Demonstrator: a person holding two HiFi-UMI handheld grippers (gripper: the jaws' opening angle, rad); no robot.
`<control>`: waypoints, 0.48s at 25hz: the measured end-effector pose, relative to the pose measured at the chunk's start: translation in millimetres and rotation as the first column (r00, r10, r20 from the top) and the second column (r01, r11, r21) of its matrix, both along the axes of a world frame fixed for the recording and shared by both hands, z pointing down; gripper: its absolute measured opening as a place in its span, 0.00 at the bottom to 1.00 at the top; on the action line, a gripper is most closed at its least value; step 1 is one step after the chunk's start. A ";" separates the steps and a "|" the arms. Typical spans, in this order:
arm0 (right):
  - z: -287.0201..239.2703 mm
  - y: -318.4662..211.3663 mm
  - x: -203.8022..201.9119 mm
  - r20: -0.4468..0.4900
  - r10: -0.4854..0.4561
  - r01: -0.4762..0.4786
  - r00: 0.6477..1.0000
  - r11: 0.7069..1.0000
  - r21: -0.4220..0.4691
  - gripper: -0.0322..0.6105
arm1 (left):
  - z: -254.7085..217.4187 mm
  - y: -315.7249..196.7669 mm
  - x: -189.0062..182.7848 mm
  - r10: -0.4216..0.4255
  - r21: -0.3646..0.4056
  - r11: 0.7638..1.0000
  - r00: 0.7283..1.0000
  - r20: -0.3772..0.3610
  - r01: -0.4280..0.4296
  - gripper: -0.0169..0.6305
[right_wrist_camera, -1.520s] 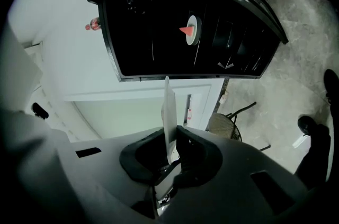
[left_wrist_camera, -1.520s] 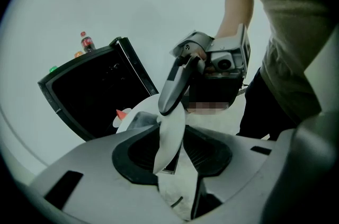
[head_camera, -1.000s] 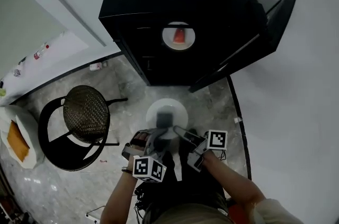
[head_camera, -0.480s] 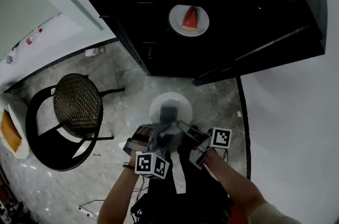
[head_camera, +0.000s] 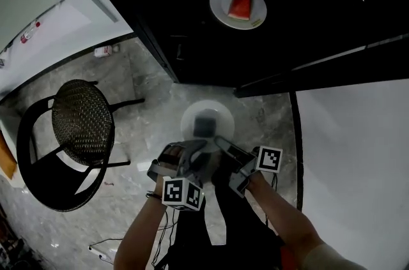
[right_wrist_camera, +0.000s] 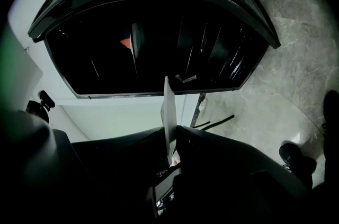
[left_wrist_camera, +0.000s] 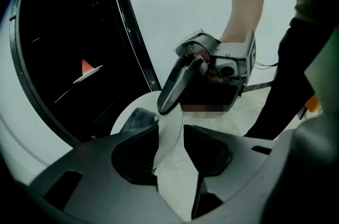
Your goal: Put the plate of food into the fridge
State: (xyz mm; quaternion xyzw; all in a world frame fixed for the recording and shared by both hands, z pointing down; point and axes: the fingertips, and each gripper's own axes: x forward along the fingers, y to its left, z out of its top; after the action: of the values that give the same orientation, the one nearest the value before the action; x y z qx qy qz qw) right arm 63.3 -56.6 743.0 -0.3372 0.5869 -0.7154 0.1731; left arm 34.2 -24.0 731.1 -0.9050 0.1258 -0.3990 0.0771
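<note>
1. The black fridge (head_camera: 192, 26) now spreads across the whole top of the head view. Its roof and the bottles on it slip out of frame.
2. Inside it, the plate with a red slice (head_camera: 238, 5) shifts up and right and looks larger.
3. The fridge's open door (head_camera: 345, 61) stretches to the right edge.
4. The wicker chair (head_camera: 83, 125) drifts left.

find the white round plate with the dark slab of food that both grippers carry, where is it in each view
Head view: white round plate at centre, below the open black fridge.
Left gripper view: low centre, rim between the jaws.
Right gripper view: centre, edge-on, a thin white strip rising from the jaws.
Shared landmark: red wedge of food inside the fridge, upper right, left, upper left in turn.
</note>
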 end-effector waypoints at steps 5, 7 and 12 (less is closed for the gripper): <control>26.3 -12.4 3.5 -0.004 0.010 -0.010 1.000 1.000 0.011 0.11 | 22.4 -11.9 3.3 -0.026 0.007 1.000 0.999 -0.019 0.027 0.23; 37.5 -16.4 4.8 -0.013 0.018 -0.017 1.000 1.000 0.006 0.11 | 32.2 -13.4 2.5 -0.035 0.009 0.999 0.999 -0.021 0.036 0.23; 59.4 -26.3 -0.6 -0.030 -0.011 0.012 0.999 1.000 0.026 0.11 | 53.5 -22.3 -3.7 -0.088 -0.014 0.996 0.995 -0.036 0.087 0.23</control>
State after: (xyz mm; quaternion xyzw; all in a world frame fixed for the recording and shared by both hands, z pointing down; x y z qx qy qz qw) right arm 62.7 -82.9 802.4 -0.3422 0.6008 -0.7034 0.1646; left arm 30.5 -46.3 784.5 -0.9063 0.1642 -0.3861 0.0517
